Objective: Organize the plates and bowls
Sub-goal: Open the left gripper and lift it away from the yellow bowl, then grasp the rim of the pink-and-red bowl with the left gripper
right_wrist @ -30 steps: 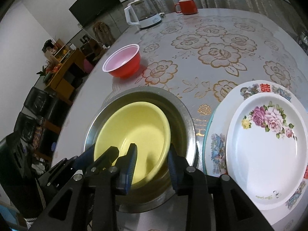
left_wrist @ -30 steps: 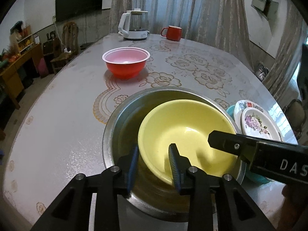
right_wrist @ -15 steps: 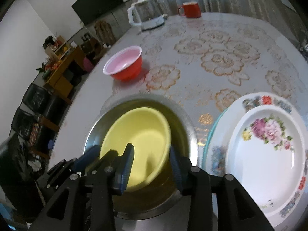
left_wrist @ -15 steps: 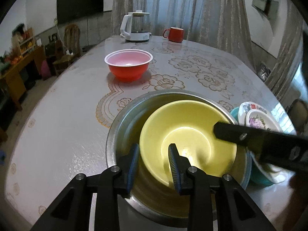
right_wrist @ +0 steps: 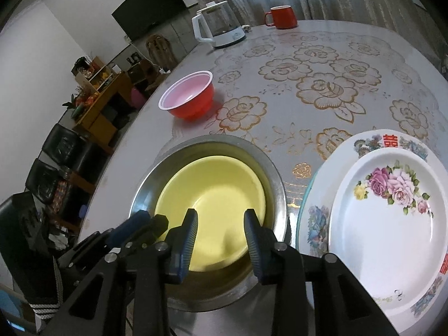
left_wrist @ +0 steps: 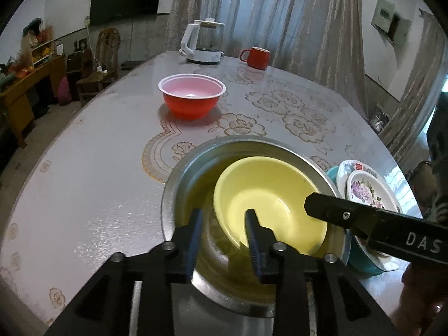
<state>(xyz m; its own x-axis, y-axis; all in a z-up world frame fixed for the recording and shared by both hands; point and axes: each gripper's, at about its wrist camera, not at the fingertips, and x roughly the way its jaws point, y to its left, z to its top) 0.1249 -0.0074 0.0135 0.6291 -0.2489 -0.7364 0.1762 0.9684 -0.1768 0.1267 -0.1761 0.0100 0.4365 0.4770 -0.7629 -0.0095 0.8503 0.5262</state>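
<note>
Both grippers hovered over the near edge of the tabletop. Left gripper: jaws opening, the yellow bowl's near rim between the pads but not pinched. Right gripper: jaws closing, partly apart, over the same bowl with nothing gripped. Biggest piece, the steel basin, sat at the near edge, and the yellow bowl lay tilted inside it. Just beside it toward the right edge rested the stacked flowered plates on a teal dish. Toward the left edge stood the red bowl. Far edge: kettle, then the red mug.
</note>
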